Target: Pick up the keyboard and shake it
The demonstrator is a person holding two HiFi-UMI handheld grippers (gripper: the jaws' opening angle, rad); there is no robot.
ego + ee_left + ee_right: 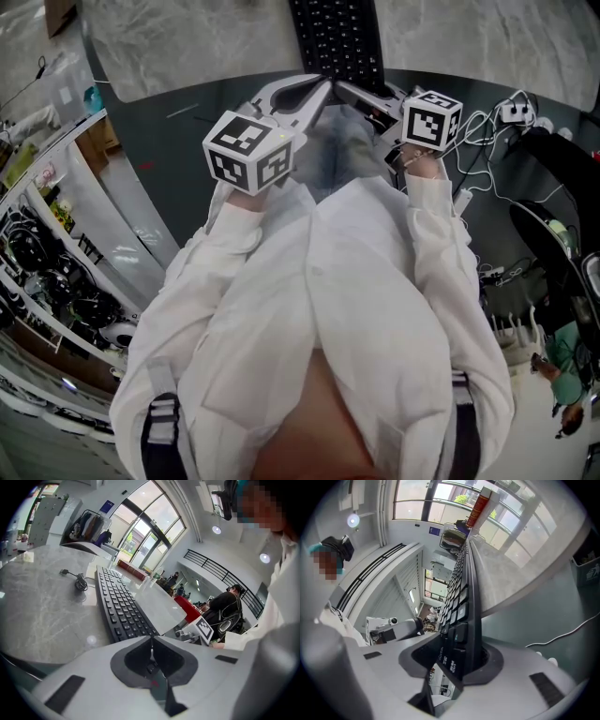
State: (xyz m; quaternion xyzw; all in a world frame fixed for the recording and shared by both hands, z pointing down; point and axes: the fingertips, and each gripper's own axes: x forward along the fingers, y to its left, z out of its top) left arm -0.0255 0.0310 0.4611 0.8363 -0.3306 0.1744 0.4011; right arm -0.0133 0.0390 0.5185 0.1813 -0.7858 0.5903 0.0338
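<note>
1. On the marble table point(469, 37), at the top of the head view, a black keyboard point(337, 37) is lying flat with its long side running away from the person.
2. Its keys are standing in close, even rows, and in the left gripper view the keyboard point(122, 606) is looking thin and low, with its keys facing up.
3. Its near end is reaching over the dark edge of the table, above the grey floor point(187, 141), and that end is where both grippers are meeting.
4. Bare marble is showing on both sides of the keyboard. In the left gripper view a small coiled cable point(77, 581) is resting on the table point(42, 606), to the left of the keyboard and apart from it.
5. At the person's left a shelf point(56, 244) full of small things is standing. At the right, white cables point(487, 131) are lying on the floor.
6. The left gripper point(323, 86) is hovering just before the near end. Its jaws point(151, 638) are pressed together with nothing between them.
7. The right gripper point(352, 91) is taking the near end of the keyboard point(461, 597) between its jaws point(461, 641). They are standing about half apart, and one is lying against the key side while the other is lying against the underside.
</note>
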